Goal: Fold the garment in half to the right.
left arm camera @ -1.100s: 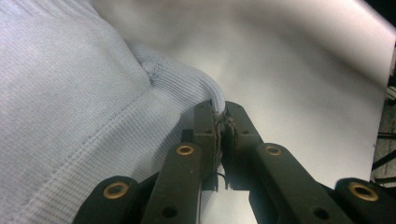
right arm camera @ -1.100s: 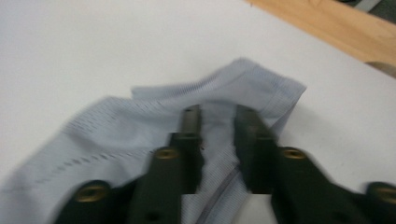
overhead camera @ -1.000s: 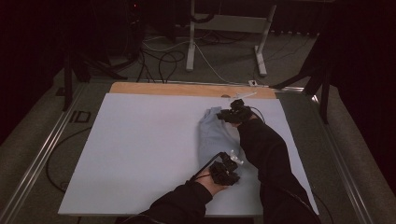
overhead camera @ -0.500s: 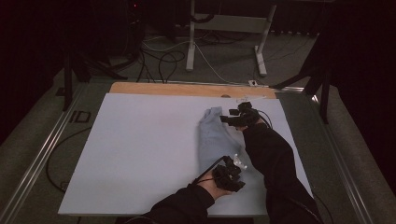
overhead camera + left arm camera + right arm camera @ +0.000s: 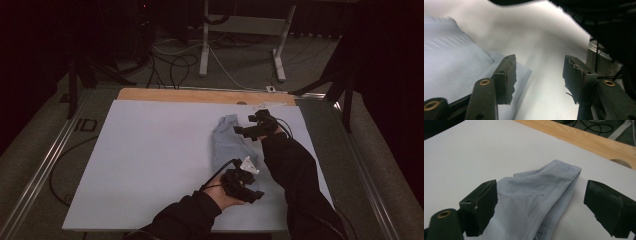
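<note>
While jaws just opening, both grippers clear of garment (image 5: 227,145).

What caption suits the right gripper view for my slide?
Right gripper, jaws just opened, above folded pale blue knit garment on white table board.

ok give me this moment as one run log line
item: folded light blue garment flat on white board | left hand-held gripper: just opening, nothing between | right hand-held gripper: just opening, above garment
</note>
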Tool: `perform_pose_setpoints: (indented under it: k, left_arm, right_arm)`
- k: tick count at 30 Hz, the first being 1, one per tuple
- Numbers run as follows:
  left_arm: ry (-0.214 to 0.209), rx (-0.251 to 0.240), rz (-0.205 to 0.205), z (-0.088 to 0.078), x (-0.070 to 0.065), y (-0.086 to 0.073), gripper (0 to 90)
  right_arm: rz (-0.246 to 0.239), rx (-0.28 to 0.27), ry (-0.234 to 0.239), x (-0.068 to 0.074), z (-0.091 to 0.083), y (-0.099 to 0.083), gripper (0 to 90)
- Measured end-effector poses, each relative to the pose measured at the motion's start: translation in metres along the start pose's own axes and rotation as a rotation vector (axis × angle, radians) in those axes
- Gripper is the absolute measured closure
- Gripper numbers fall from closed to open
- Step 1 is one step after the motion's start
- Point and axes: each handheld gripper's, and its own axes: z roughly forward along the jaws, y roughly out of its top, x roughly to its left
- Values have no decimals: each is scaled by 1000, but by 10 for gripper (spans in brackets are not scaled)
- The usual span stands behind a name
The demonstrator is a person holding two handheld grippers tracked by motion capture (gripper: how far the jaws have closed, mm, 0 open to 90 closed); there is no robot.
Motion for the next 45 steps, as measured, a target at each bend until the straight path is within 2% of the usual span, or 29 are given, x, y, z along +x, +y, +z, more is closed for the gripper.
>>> perform_pose_setpoints:
  k: [5,6,9,11,12,15,18,22,24,27,29,31,38,41,45]
  left_arm:
    - [3,-29,4,-16,10,-1,405]
    - [16,-42,-5,-26,16,-2,405]
    - [3,-71,-18,-38,26,-4,366]
    - [-7,-82,-28,-41,30,-5,325]
    - [-4,-86,-36,-45,34,-6,325]
    - [5,-102,-48,-53,44,-10,252]
    - [10,-101,-38,-62,53,-15,173]
    - [12,-104,-37,-74,64,-22,125]
    - [44,-75,-24,-78,68,-25,11]
    - [44,-89,-22,-88,74,-31,1]
    - [62,-100,-11,-95,77,-34,0]
    - [99,-107,-9,-102,80,-37,0]
    - [127,-149,-31,-127,95,-52,0]
    - [155,-154,-29,-136,98,-57,0]
    - [171,-149,-21,-148,100,-63,0]
  right_arm:
    - [-9,-4,-6,3,-2,1,115]
    - [-12,-5,-8,4,-3,1,117]
    - [-23,-8,-8,8,-7,1,121]
    - [-17,-11,-6,10,-8,1,121]
    - [-22,-13,-3,11,-9,1,121]
    - [-34,-13,0,15,-11,1,121]
    - [-38,-21,13,21,-12,0,122]
    - [-52,-28,21,28,-15,-3,122]
    - [-60,-33,19,31,-17,-5,122]
    - [-64,-42,21,35,-20,-8,122]
    - [-62,-36,27,37,-22,-10,122]
    - [-53,-31,30,38,-24,-11,122]
    - [-69,-37,42,42,-31,-17,102]
    - [-84,-33,43,46,-33,-20,101]
    - [-87,-44,43,49,-37,-23,101]
